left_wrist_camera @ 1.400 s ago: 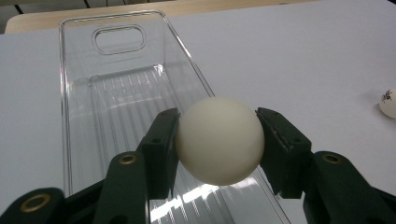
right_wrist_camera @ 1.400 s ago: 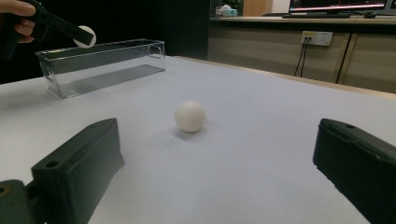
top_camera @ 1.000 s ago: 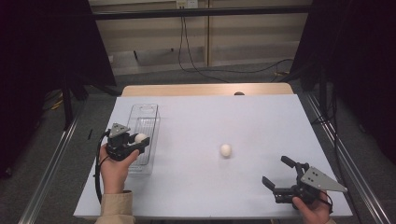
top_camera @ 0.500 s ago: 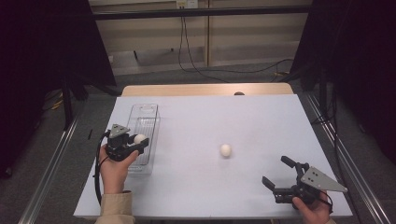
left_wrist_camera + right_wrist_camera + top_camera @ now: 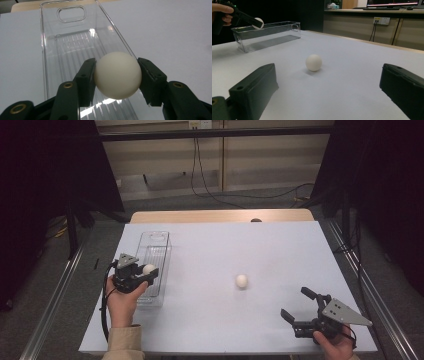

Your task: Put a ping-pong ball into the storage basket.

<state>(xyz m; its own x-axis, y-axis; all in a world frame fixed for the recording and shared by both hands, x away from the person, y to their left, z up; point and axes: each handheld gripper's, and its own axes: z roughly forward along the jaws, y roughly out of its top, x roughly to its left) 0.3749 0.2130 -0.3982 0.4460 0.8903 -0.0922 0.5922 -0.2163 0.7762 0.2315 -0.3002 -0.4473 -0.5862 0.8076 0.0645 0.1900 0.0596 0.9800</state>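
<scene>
My left gripper (image 5: 148, 270) (image 5: 117, 75) is shut on a white ball (image 5: 117, 74) (image 5: 148, 269) and holds it just above the near end of a clear plastic bin (image 5: 154, 265) (image 5: 75, 47) at the table's left. A second white ball (image 5: 241, 280) (image 5: 313, 62) rests on the white table near the middle. At the front right my right gripper (image 5: 296, 305) (image 5: 327, 90) stands open, low over the table, with that second ball some way ahead of its jaws. In the right gripper view, the held ball (image 5: 258, 23) sits at the bin's (image 5: 267, 35) top edge.
The white table (image 5: 280, 250) has a wooden strip along its far edge. Metal rails run down both sides, and cables lie on the floor behind. The bin holds nothing inside.
</scene>
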